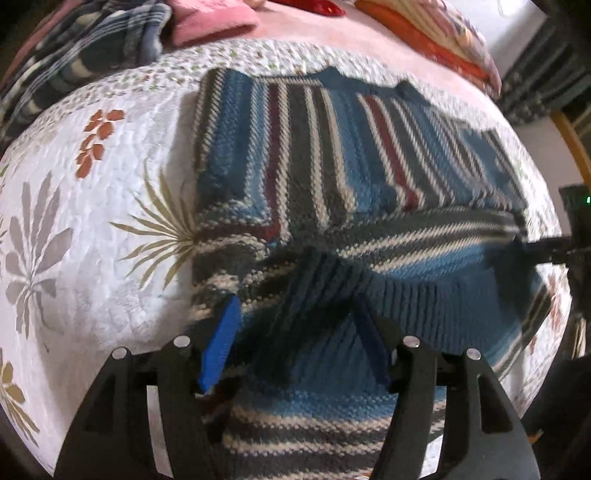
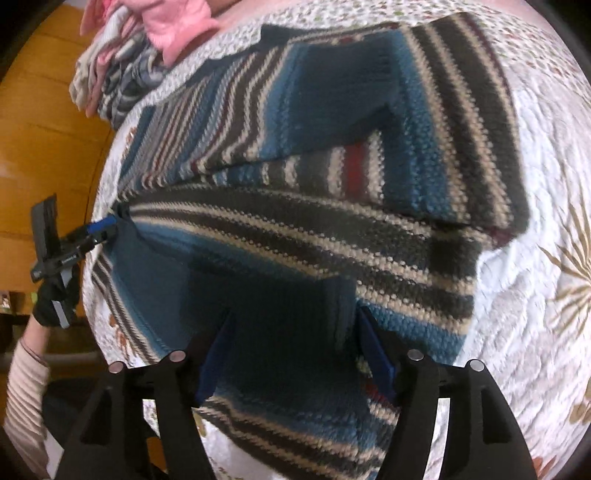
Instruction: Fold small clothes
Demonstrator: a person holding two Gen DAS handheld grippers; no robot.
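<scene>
- Right now a striped knit sweater point(image 1: 332, 158) lies spread on a white floral quilt point(image 1: 92, 221), ahead of both grippers.
- Its stripes run blue, dark grey, cream and red; the ribbed blue hem point(image 1: 424, 306) is lifted toward the left gripper point(image 1: 295, 332).
- The left gripper's 2 blue-padded fingers point(image 1: 221, 339) stand apart, with a bunched fold of ribbed knit rising between them; the frame is smeared, so it seems more spread than pinching, and I cannot tell whether it grips.
- From the right wrist view, the right gripper point(image 2: 291, 343) has dark blue knit filling the gap between its fingers point(image 2: 376, 354); the cloth hides the pads' inner faces, so I cannot tell its hold either.
- A sleeve point(image 2: 461, 110) is folded across the body, ahead and to the right of the right gripper.
- Far left of the right gripper, the other tool's blue tip touches the sweater's edge, held by a gloved hand point(image 2: 51, 299) in a ribbed pale cuff.
- Beyond the sweater, ahead of the left gripper, sit a pink folded cloth point(image 1: 210, 22) and a plaid garment point(image 1: 92, 48).
</scene>
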